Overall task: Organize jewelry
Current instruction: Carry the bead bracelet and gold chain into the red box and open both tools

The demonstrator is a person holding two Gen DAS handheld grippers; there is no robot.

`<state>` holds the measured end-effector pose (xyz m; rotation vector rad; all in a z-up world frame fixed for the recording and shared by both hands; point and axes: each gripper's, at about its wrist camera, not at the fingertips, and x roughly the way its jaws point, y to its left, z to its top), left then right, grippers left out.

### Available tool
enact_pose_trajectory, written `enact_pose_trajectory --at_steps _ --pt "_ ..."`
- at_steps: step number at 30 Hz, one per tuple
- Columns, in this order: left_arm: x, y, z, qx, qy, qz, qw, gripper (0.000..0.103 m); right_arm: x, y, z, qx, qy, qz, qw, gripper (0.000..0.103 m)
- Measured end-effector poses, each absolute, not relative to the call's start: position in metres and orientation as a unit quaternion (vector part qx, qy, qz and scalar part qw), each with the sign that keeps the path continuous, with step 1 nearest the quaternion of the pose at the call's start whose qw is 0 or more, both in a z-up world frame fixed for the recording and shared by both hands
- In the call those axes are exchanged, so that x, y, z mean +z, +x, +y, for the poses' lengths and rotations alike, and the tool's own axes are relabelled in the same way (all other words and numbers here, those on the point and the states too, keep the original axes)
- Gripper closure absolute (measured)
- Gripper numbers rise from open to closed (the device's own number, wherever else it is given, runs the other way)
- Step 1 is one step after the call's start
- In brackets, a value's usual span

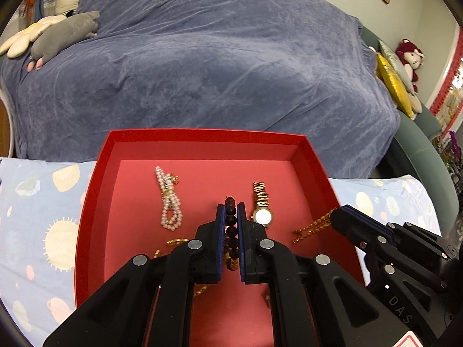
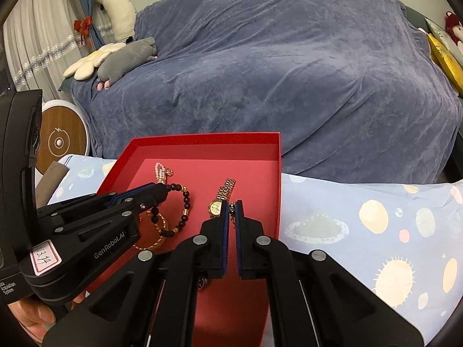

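A red tray (image 1: 199, 137) (image 2: 202, 140) holds jewelry. My left gripper (image 1: 230, 211) (image 2: 162, 192) is shut on a dark bead bracelet (image 1: 231, 219) (image 2: 185, 202), which hangs in a loop over the tray. My right gripper (image 2: 231, 206) (image 1: 337, 217) is shut on a gold chain (image 1: 314, 227) (image 2: 231, 211) at the tray's right side. A gold watch (image 1: 262, 204) (image 2: 221, 196) lies between the two grippers. A pearl strand (image 1: 169, 199) (image 2: 160, 172) lies at the tray's far left. An amber bead bracelet (image 2: 160, 231) lies under the left gripper.
The tray rests on a light blue planet-print cloth (image 1: 37, 217) (image 2: 376, 231). A blue-covered sofa (image 1: 202, 57) rises right behind it, with plush toys (image 1: 58, 34) at its left and cushions (image 1: 393, 81) at its right. A round wooden device (image 2: 60, 141) stands at left.
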<state>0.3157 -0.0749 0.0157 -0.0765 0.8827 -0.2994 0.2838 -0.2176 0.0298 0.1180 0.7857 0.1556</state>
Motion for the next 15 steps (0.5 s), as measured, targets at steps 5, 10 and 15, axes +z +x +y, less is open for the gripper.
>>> enact_pose_trajectory --at_steps 5,10,15 --pt "0.017 0.31 -0.066 -0.134 -0.036 0.42 0.897 0.093 0.037 0.274 -0.226 0.072 0.07 0.375 0.922 0.095" --pt "0.032 0.286 -0.059 -0.133 -0.011 0.405 0.905 0.089 0.055 0.235 -0.235 0.073 0.07 0.365 0.926 0.091" --pt "0.046 0.25 -0.046 -0.132 -0.014 0.407 0.904 0.087 0.071 0.179 -0.234 0.08 0.06 0.359 0.928 0.091"
